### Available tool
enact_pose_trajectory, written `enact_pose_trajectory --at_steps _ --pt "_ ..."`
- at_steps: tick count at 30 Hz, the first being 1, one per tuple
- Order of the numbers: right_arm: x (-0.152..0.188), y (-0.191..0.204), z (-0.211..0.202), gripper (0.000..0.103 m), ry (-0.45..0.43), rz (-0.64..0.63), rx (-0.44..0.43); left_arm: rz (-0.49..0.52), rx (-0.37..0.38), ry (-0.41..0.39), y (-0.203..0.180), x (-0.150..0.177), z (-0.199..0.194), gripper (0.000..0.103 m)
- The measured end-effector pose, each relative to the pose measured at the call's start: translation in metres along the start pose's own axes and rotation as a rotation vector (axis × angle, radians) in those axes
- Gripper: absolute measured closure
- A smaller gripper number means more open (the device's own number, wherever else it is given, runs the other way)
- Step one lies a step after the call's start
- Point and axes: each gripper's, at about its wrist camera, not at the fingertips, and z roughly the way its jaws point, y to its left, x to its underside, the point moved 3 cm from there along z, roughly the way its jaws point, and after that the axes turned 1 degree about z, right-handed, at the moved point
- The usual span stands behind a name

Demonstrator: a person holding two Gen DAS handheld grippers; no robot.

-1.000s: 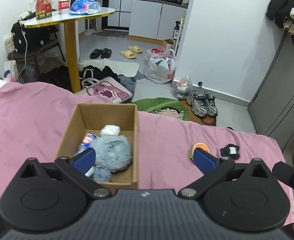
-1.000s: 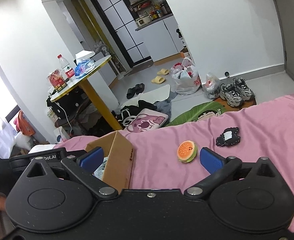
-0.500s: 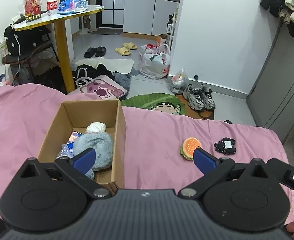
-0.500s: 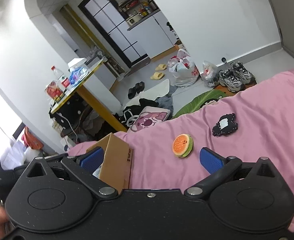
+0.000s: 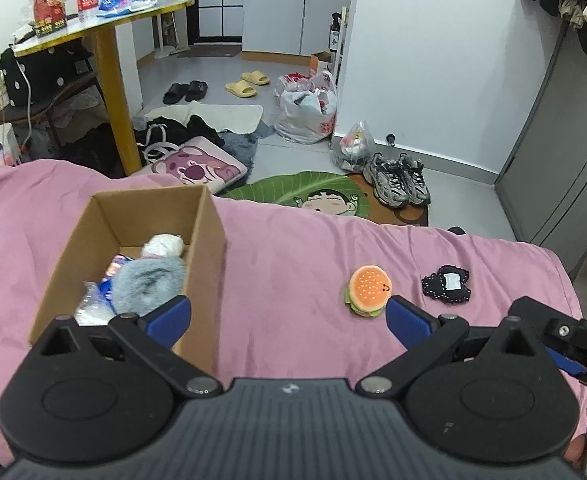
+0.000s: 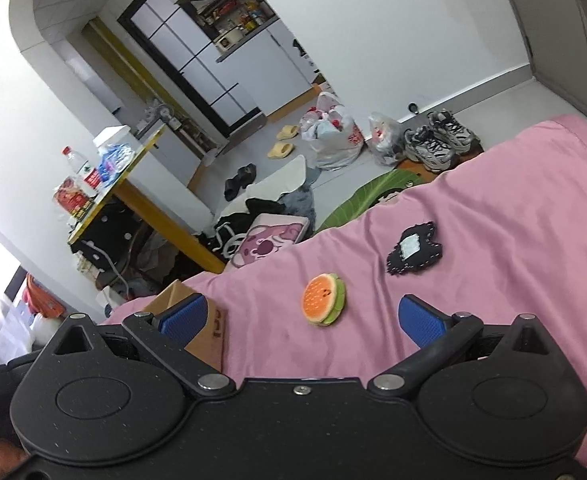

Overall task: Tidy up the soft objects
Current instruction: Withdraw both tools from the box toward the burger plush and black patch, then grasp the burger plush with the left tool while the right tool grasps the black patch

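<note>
A cardboard box (image 5: 209, 236) stands on the pink bedspread (image 5: 293, 252) at the left; inside lie a grey fluffy toy (image 5: 149, 282), a white soft ball (image 5: 163, 245) and some wrapped items. To its right lie a plush burger (image 5: 369, 290) and a black soft piece with a white patch (image 5: 447, 284). My left gripper (image 5: 287, 316) hovers open and empty above the bedspread, between box and burger. My right gripper (image 6: 301, 318) is open and empty too, with the burger (image 6: 324, 299) just ahead between its fingers and the black piece (image 6: 413, 248) beyond. The box corner (image 6: 209, 320) shows at the left.
Beyond the bed's far edge are a green mat (image 5: 313, 196), sneakers (image 5: 397, 178), plastic bags (image 5: 309, 108), a pink cushion (image 5: 197, 166) and a yellow-legged table (image 5: 109, 28). A grey wardrobe (image 5: 565, 160) stands at the right. The right gripper's body (image 5: 565, 336) shows at the lower right of the left wrist view.
The left gripper has drawn back and shifted right, so the box now sits further left and the burger shows fully. The right gripper has tilted and moved closer to the burger.
</note>
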Motion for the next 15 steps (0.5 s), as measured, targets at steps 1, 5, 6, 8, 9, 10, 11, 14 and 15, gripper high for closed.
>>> enact_pose_trajectory --at_steps 1,5,6,8,9,10,11,14,15 --pt "-0.001 -0.003 0.001 0.001 -0.002 0.015 -0.001 0.0 0.001 0.004 -0.002 0.0 0.003 0.0" --pt "-0.006 -0.019 0.008 0.012 -0.007 0.085 -0.002 0.011 0.008 0.011 -0.012 0.0 0.016 0.001" --pt "-0.007 -0.022 0.009 0.015 -0.01 0.099 -0.004 0.014 0.006 0.009 -0.014 0.0 0.02 0.002" --pt "-0.01 -0.027 0.012 0.023 -0.028 0.111 0.004 0.025 -0.001 0.01 -0.019 0.0 0.026 0.003" --pt "-0.011 -0.029 0.015 0.025 -0.034 0.111 0.015 0.029 0.001 0.009 -0.022 0.0 0.029 0.003" --pt "-0.013 -0.03 0.018 0.03 -0.036 0.11 0.028 0.033 0.005 0.005 -0.025 0.0 0.032 0.003" --pt "-0.014 -0.033 0.022 0.035 -0.034 0.113 0.04 0.037 0.005 0.0 -0.027 0.0 0.036 0.003" --pt "-0.015 -0.044 0.035 0.043 -0.01 0.146 0.067 0.039 0.011 -0.003 -0.035 -0.001 0.048 0.008" --pt "-0.015 -0.048 0.038 0.044 -0.005 0.161 0.07 0.037 0.02 0.004 -0.038 -0.002 0.053 0.011"
